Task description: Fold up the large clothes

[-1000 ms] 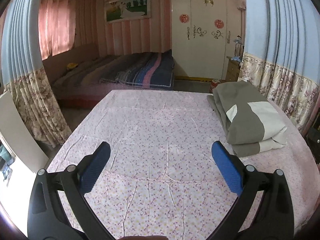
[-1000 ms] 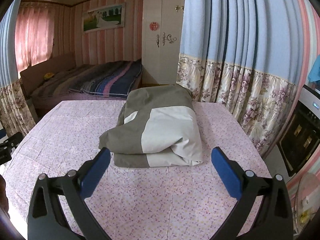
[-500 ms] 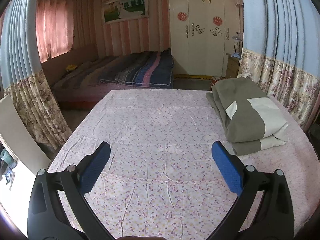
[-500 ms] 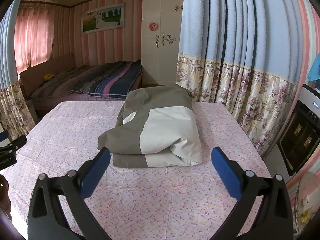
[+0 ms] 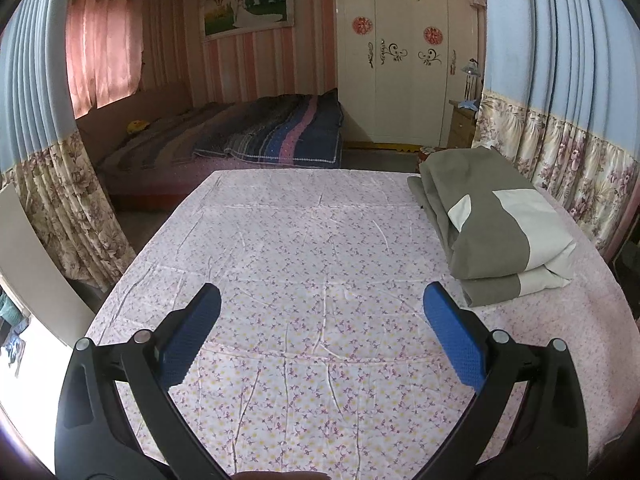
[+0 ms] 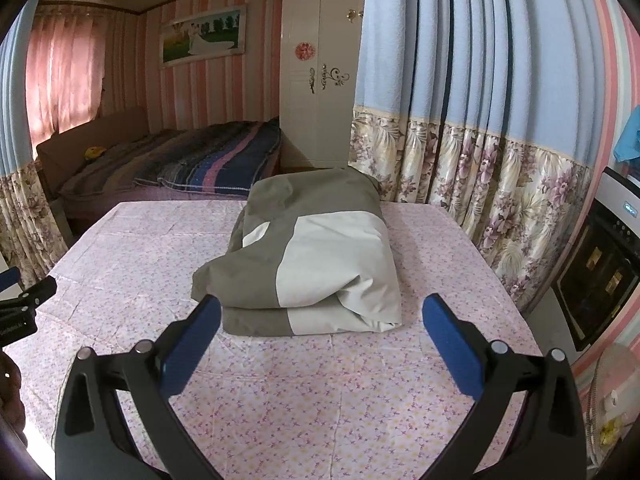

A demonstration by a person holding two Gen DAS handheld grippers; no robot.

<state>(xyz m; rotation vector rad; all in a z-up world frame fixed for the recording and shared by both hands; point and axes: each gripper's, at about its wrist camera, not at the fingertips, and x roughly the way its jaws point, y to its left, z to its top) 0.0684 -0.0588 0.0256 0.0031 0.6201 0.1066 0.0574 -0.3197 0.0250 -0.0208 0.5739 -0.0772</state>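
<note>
A folded grey and white garment (image 6: 316,256) lies on the table covered with a pink floral cloth (image 6: 280,392). It sits at the right side of the table in the left wrist view (image 5: 492,224). My right gripper (image 6: 320,308) is open and empty, just in front of the garment's near edge and above the cloth. My left gripper (image 5: 320,300) is open and empty over the bare floral cloth (image 5: 304,264), left of the garment. The tip of the left gripper shows at the left edge of the right wrist view (image 6: 24,304).
Blue and floral curtains (image 6: 472,152) hang close along the table's right side, and another curtain (image 5: 52,184) at its left. A bed (image 5: 240,136) and white wardrobe (image 5: 404,52) stand beyond the table's far edge. An oven (image 6: 600,272) stands at the far right.
Both views have shifted slightly; the garment sits a little lower and nearer in both. Both grippers stay open and empty.
</note>
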